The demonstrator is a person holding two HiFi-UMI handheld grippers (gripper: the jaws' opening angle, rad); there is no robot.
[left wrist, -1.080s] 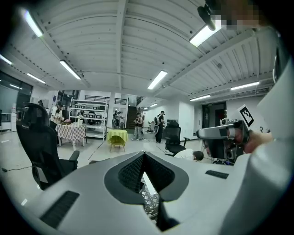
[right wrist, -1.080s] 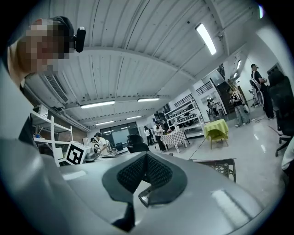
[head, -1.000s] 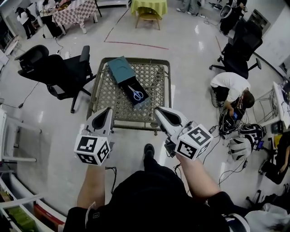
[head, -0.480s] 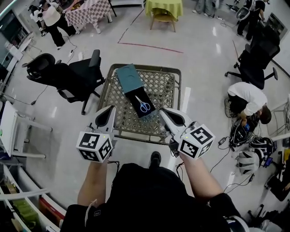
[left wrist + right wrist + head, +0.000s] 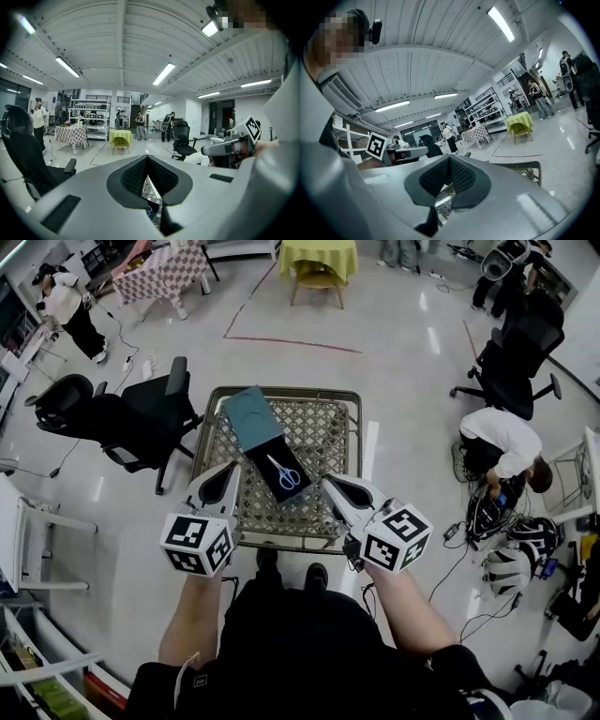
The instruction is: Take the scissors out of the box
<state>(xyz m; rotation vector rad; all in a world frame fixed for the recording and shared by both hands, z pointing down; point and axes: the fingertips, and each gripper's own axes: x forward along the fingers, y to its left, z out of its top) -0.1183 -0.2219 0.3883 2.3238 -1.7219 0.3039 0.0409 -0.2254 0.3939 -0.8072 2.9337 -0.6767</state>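
Head view. Compared with one second earlier, the lattice-top table lies closer to the person. Both shoes now stand at its near edge, where earlier only one showed and farther back. The tips of both grippers reach further over the tabletop. The box and its contents have not shifted on the table.

The box lies open and diagonal on the left half of the table, with its teal lid adjoining the far end of the black tray. The scissors, with blue handles, rest flat inside the tray, untouched.

Both bare forearms extend forward, side by side, with the marker cubes facing up toward the camera. The left gripper points ahead over the table's left edge, just beside the tray. The right gripper angles inward toward the tray's near right side. Neither touches the box.

Gripper views. The left gripper's jaws meet at their tips, with only a sliver of lattice visible below. The right gripper's jaws are likewise closed on nothing.
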